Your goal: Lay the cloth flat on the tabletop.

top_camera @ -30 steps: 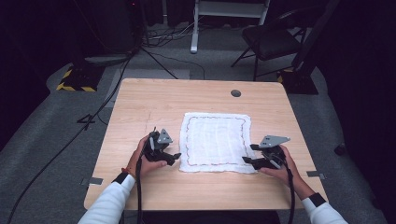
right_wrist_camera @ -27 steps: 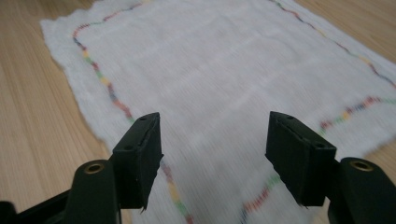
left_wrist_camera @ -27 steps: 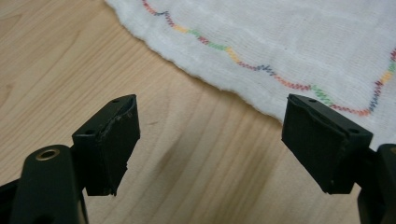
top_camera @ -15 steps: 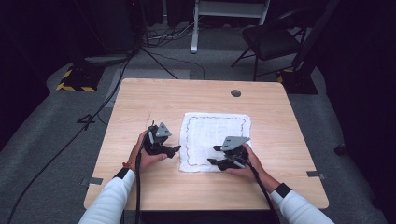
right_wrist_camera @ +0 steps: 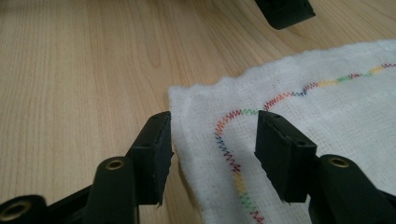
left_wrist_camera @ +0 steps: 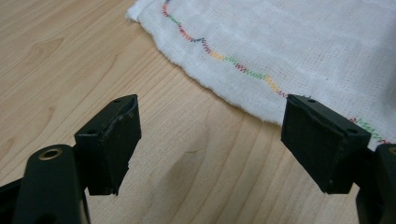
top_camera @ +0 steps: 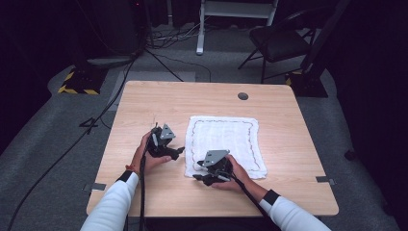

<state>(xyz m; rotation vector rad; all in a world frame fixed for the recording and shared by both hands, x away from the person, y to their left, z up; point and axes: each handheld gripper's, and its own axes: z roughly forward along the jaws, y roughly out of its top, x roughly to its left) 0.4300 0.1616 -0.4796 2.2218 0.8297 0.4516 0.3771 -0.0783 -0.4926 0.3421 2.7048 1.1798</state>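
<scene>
A white cloth (top_camera: 223, 144) with a wavy multicoloured stitched border lies flat on the wooden table (top_camera: 144, 106), right of centre. My left gripper (top_camera: 177, 153) rests just off the cloth's left edge. Its jaws stand wide open over bare wood (left_wrist_camera: 210, 126), with the cloth's edge (left_wrist_camera: 289, 46) just beyond them. My right gripper (top_camera: 198, 177) sits at the cloth's near left corner. Its jaws (right_wrist_camera: 215, 140) have just been closing and straddle that corner (right_wrist_camera: 327, 121), with a gap still showing at each pad. A jaw of the left gripper (right_wrist_camera: 285, 11) shows at the top of the right gripper view.
A round grommet (top_camera: 243, 96) sits in the table near its far edge. Beyond the table stand a dark chair (top_camera: 279, 43), a white stand (top_camera: 235, 9) and a yellow-and-black striped base (top_camera: 77, 89), with cables across the floor.
My right gripper has slid left along the cloth's near edge, from the near right corner to the near left corner. The left gripper has barely shifted.
</scene>
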